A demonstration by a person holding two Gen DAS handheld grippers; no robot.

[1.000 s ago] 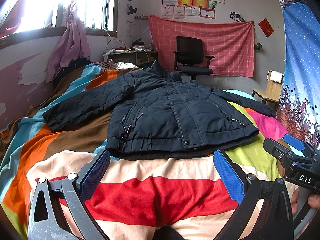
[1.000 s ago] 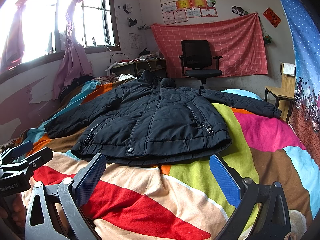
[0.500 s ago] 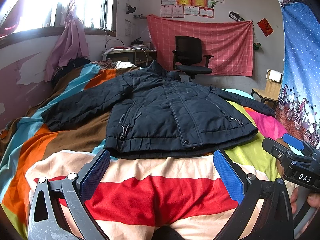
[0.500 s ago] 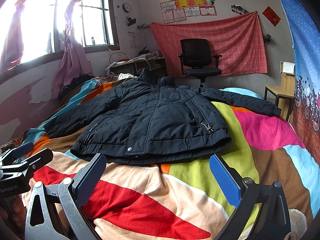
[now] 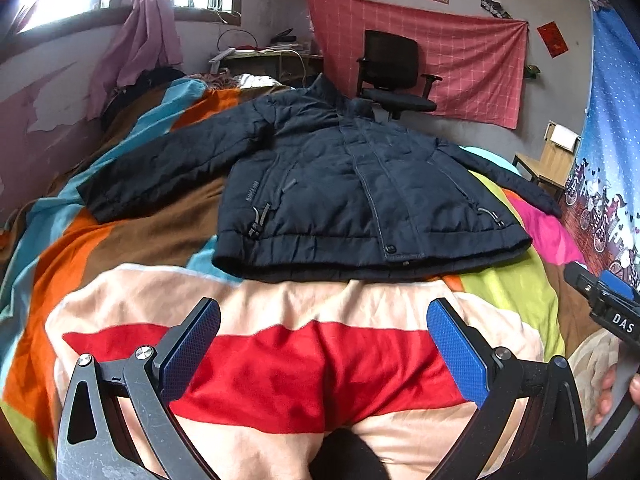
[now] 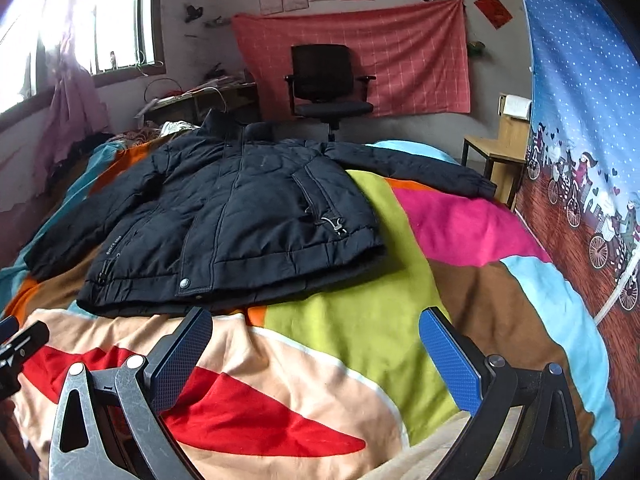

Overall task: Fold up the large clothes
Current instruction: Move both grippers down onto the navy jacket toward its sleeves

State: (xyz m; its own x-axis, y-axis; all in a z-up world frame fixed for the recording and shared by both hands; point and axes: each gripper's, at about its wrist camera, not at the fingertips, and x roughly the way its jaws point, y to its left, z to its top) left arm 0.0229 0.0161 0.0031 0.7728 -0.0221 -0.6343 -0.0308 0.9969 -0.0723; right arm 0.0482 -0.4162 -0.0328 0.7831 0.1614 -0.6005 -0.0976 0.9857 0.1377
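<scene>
On the bed (image 5: 132, 248), a dark padded jacket (image 5: 352, 188) lies flat, sleeves spread. Left gripper (image 5: 324, 334) and right gripper (image 6: 316, 344) hover short of its hem, jaws released. Looks soft, bulky; grip a cuff.

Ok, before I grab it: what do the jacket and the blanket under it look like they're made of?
The jacket looks like padded synthetic shell, probably nylon or polyester: matte dark navy, puffy stitched panels, a metal-looking snap at the hem. The blanket looks like soft fleece or plush: fuzzy, no sheen, rumpling in rounded folds. Both the left gripper and the right gripper are open, short of the hem.
</scene>
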